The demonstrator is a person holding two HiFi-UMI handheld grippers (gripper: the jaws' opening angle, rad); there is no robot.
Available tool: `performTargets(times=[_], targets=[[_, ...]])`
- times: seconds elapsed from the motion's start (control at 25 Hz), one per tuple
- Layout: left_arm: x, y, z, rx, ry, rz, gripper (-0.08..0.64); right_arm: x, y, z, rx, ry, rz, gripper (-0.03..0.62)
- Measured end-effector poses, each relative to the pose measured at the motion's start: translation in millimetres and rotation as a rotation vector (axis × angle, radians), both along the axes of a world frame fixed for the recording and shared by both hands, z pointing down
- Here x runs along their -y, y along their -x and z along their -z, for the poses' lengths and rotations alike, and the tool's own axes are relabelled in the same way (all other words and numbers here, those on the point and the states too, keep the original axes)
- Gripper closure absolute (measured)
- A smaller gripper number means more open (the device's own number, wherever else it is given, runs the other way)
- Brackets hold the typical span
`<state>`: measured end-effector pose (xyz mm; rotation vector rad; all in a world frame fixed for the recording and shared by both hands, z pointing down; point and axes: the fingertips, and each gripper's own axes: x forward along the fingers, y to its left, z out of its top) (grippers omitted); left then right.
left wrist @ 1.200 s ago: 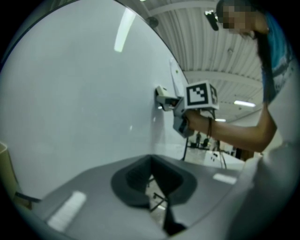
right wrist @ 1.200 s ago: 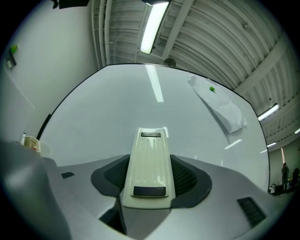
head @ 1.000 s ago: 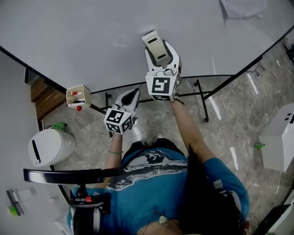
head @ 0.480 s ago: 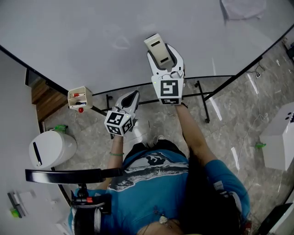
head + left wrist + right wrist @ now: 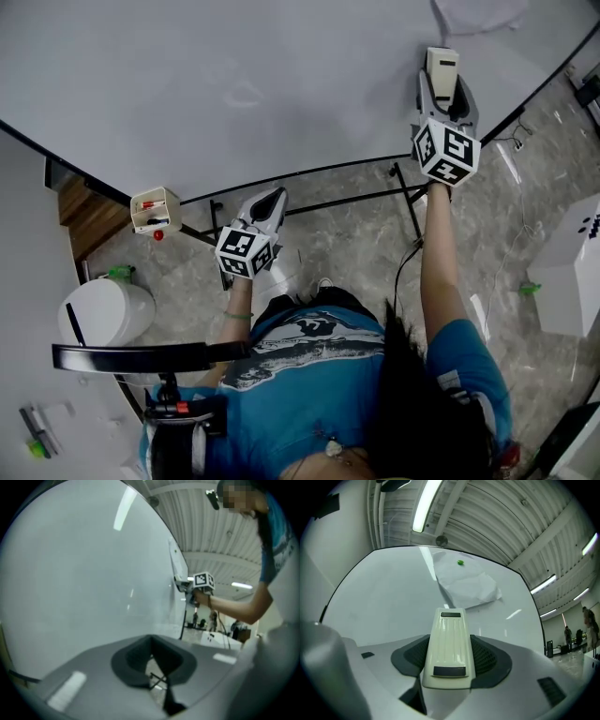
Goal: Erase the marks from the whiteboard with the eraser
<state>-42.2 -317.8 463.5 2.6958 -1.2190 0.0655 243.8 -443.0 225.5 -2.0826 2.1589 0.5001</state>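
The whiteboard (image 5: 187,84) fills the upper head view; a faint grey trace (image 5: 242,94) shows near its middle. My right gripper (image 5: 441,67) is at the board's lower right, shut on the cream eraser (image 5: 449,648), which points at the board surface (image 5: 384,602). Whether the eraser touches the board I cannot tell. My left gripper (image 5: 266,200) hangs just below the board's bottom edge, shut with nothing in it; its dark pads (image 5: 140,660) meet. The left gripper view also shows the right gripper (image 5: 201,580) against the board's edge.
A sheet of paper (image 5: 466,588) hangs on the board's upper right under a green magnet (image 5: 461,563). A small marker box (image 5: 155,209) sits at the board's lower left corner. The stand's black legs (image 5: 408,202), a white bin (image 5: 103,314) and a white box (image 5: 570,281) stand on the floor.
The right gripper has carried the eraser from the board's lower middle far to the right, close to the right edge. The left gripper has hardly moved.
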Motion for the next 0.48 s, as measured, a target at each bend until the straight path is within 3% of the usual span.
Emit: performTargets(times=[0.2, 0.48], targets=[[2, 1, 1, -0.001, -0.003, 0.006, 0.556, 16, -21, -4, 0.010, 0.028, -0.026, 0.330], [2, 7, -3, 0.000, 0.005, 0.022, 0.557, 13, 26, -7, -0.026, -0.008, 0.003, 0.330]])
